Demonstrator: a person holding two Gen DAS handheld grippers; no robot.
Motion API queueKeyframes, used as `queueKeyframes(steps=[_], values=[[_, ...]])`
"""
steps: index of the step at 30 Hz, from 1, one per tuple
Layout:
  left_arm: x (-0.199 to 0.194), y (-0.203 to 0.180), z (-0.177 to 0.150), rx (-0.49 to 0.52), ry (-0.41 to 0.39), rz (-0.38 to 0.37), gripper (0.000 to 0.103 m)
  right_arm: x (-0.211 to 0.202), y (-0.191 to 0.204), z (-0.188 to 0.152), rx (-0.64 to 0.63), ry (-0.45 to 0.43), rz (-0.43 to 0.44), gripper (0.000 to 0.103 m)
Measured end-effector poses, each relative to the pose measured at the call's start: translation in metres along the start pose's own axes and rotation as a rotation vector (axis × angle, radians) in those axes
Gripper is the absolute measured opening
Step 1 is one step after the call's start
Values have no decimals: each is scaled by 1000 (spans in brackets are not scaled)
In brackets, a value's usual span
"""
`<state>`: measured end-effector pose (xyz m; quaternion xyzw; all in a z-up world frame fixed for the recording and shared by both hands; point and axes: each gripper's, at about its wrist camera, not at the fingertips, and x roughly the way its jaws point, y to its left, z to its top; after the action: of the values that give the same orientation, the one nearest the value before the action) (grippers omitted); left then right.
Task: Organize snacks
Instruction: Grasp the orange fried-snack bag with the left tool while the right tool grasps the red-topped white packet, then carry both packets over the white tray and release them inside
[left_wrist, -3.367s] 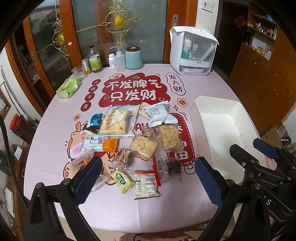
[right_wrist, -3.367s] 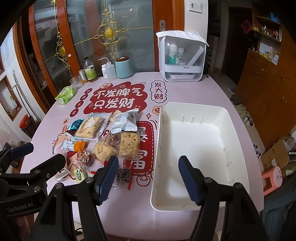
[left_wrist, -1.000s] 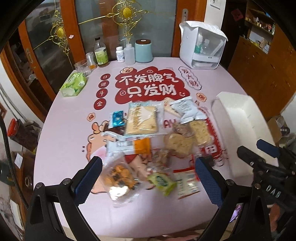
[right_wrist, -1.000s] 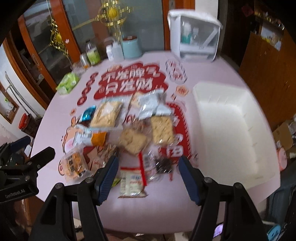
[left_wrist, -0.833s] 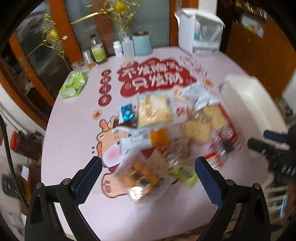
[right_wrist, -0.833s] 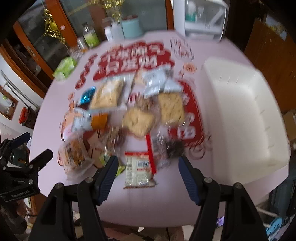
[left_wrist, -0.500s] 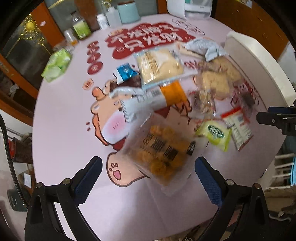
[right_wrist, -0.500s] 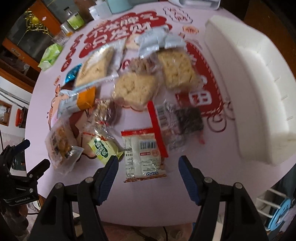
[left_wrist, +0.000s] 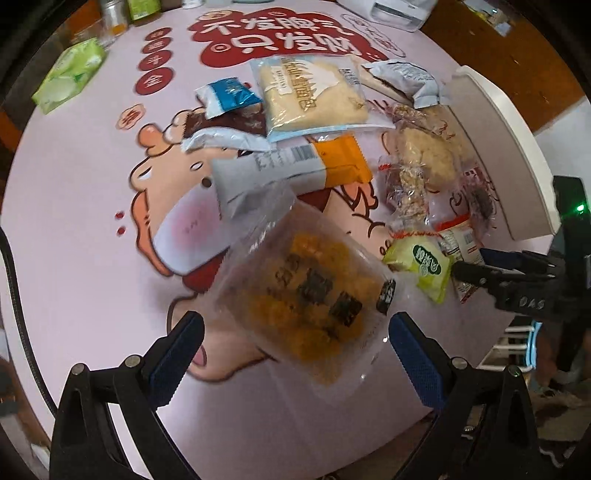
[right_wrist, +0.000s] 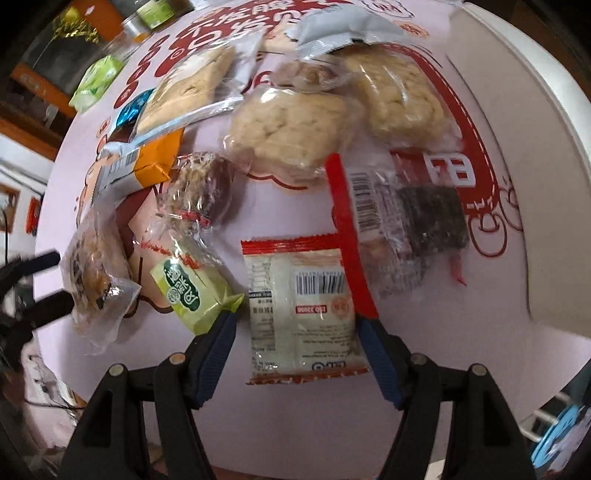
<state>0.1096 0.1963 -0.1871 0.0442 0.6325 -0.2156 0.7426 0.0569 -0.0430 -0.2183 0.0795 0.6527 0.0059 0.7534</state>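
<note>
White bin (right_wrist: 535, 155) runs off frame; clear snack bag (left_wrist: 314, 306) blurred.

Pink tablecloth (left_wrist: 74, 206) with red cartoon print; white bin (right_wrist: 535, 155); blue-padded claws.

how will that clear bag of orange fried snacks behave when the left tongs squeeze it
The clear bag of orange fried snacks looks puffy with loose, crinkled film, so it will probably give and deform before the left tongs bite. Its glossy plastic may slip. The lumpy pieces inside look brittle, so a hard squeeze could crush them.
</note>
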Motion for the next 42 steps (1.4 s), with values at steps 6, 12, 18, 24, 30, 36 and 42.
queueKeyframes(steps=[6,12,18,24,30,36,42], values=[[13,-7,19,147,93,-8,100,6,8,-1,-47,-3,-22,68],[26,-32,19,312,126,50,100,5,1,-6,-75,1,-30,64],[45,-48,21,360,155,96,103,6,16,-11,-124,-13,-78,61],[62,-66,29,369,163,138,103,7,24,-13,-169,-39,-98,48],[66,-90,12,371,128,211,100,4,16,-8,-112,-21,-19,47],[57,-97,5,307,90,198,83,-16,15,-8,-127,-42,-10,47],[36,-106,1,297,75,160,77,-47,20,-10,-142,-101,-19,47]])
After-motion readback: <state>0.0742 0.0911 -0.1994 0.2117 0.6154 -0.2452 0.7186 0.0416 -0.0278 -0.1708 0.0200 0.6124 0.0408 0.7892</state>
